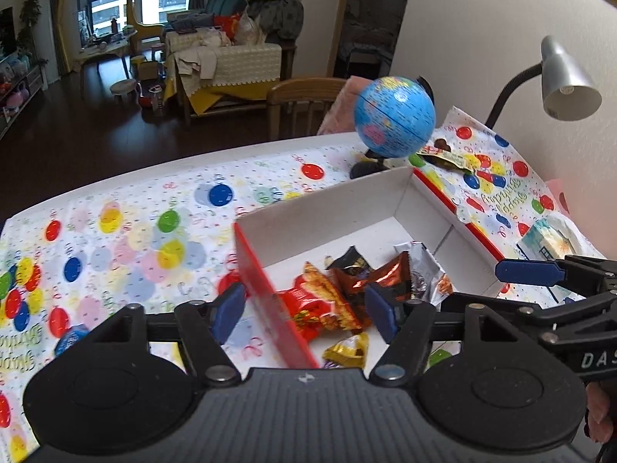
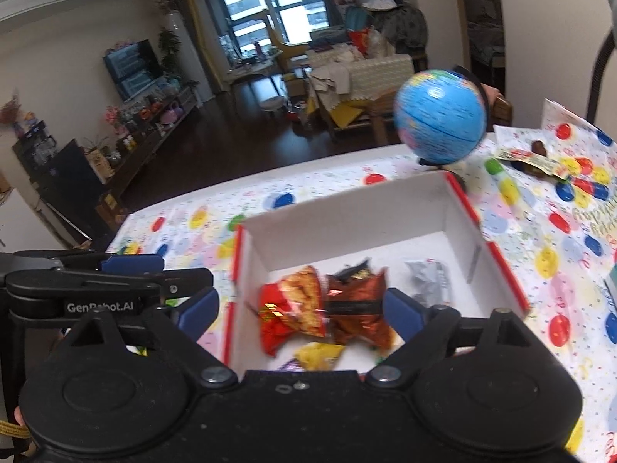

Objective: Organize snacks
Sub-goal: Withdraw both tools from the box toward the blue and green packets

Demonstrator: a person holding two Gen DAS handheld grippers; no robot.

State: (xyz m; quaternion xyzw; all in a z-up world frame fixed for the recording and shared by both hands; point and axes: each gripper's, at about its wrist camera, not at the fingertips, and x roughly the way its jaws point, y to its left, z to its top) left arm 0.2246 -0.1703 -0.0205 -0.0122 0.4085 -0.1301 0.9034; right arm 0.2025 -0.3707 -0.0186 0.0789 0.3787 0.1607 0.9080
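A: Left gripper (image 1: 304, 314): jaws wide apart, nothing between the blue pads. They straddle the box's (image 1: 420, 208) red near-left wall, one pad outside over the cloth, one inside above the snacks. Contact with the wall, cannot tell.

B: Right gripper (image 2: 300, 308): also spread wide, holding nothing. Left pad sits outside the box (image 2: 459, 208) wall, right pad inside over the wrappers.

A: Box is shallow cardboard, white inside, red outside, open top, rectangular. From the left wrist it fills 12 to 3 o'clock of the gripper.

B: Contents, all crinkled foil or plastic: red packet (image 2: 293, 308) with glossy print, dark brown packet (image 2: 358, 305) touching it at 3 o'clock, silver packet (image 2: 428, 277) further toward 2 o'clock, small yellow wrapper (image 2: 318, 355) at 6 o'clock of the red one.

A: One more flat wrapper (image 1: 447, 156) lies outside the box on the tablecloth (image 1: 135, 231), just beside the globe (image 1: 395, 117).

B: Cloth is thin, balloon-printed, wrinkled at the far corner. Globe smooth blue, on a dark stand at the box's far corner.

A: Grey metal lamp (image 1: 567, 81), gooseneck, at 2 o'clock.
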